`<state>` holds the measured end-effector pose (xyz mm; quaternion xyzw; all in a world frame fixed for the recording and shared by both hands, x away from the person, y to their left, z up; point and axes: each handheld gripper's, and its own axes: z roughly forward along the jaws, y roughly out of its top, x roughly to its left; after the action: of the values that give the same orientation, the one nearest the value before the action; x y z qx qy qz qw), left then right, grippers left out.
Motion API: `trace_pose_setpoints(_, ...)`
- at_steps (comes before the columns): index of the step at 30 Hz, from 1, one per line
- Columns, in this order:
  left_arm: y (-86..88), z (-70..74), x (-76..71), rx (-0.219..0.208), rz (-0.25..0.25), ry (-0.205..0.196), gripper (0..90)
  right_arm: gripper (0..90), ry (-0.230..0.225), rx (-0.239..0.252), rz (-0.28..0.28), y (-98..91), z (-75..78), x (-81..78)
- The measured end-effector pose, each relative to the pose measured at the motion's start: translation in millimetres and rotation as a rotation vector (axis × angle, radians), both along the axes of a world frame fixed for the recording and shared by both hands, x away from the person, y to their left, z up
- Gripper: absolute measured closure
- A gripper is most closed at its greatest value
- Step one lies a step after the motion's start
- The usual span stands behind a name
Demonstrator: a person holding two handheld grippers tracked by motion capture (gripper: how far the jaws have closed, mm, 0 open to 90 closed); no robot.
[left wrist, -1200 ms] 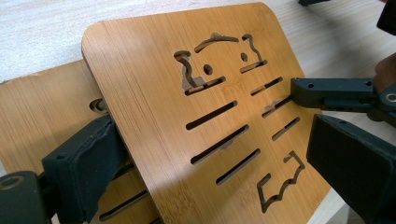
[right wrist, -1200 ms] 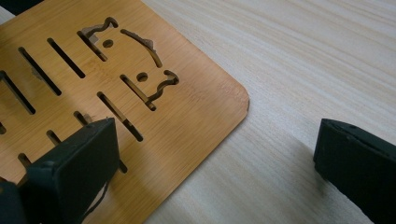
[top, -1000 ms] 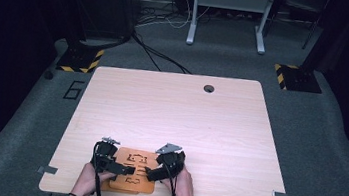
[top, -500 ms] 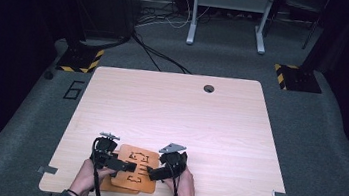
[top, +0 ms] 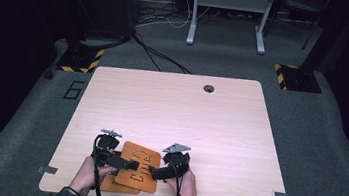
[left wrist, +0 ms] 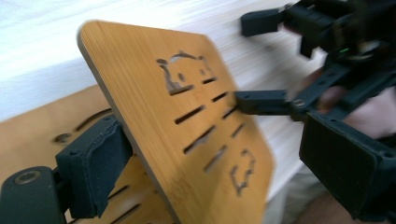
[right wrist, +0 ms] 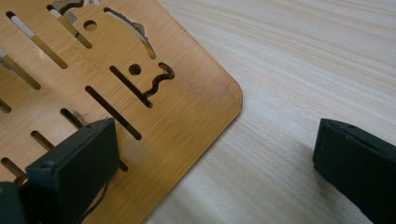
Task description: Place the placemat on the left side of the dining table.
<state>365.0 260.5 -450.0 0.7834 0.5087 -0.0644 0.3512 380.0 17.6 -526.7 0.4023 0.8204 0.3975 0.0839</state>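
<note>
The upper bamboo board [left wrist: 187, 121] is now tilted up off the lower board [top: 114, 184], straddled by the left gripper [top: 126, 163], whose parted jaws have just been narrowing. The right gripper [top: 156, 172] is held released at the upper board's other edge.

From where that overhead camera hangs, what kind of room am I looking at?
Probably a lab or workshop set up for recording. A pale wooden table with a cable hole stands on grey carpet, black cables trail across the floor, and yellow-and-black hazard-striped stand bases flank the table.

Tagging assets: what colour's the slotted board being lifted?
Honey-brown bamboo board, wood-grained; clearest in the left gripper view.
</note>
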Motion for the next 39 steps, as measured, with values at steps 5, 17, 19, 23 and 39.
trace_pose_setpoints(5,-1.4,2.2,2.1,-0.003,0.008,0.019,12.1,0.0,-0.001,0.001,-0.002,-1.0,0.1,0.1)
trace_pose_setpoints(17,-15.8,18.2,0.8,0.05,-0.017,-0.014,13.1,0.0,0.005,0.013,-0.019,-4.9,0.2,0.9)
trace_pose_setpoints(19,-19.2,21.5,0.7,0.057,-0.018,-0.021,13.6,0.0,0.007,0.007,-0.026,-5.5,0.5,0.5)
trace_pose_setpoints(23,-22.6,24.4,2.0,0.07,-0.022,-0.021,14.6,0.0,0.012,0.01,-0.034,-6.8,0.6,-0.2)
trace_pose_setpoints(39,-43.5,34.6,3.1,0.137,-0.034,-0.022,17.4,0.0,0.014,0.017,-0.049,-11.3,0.9,-2.9)
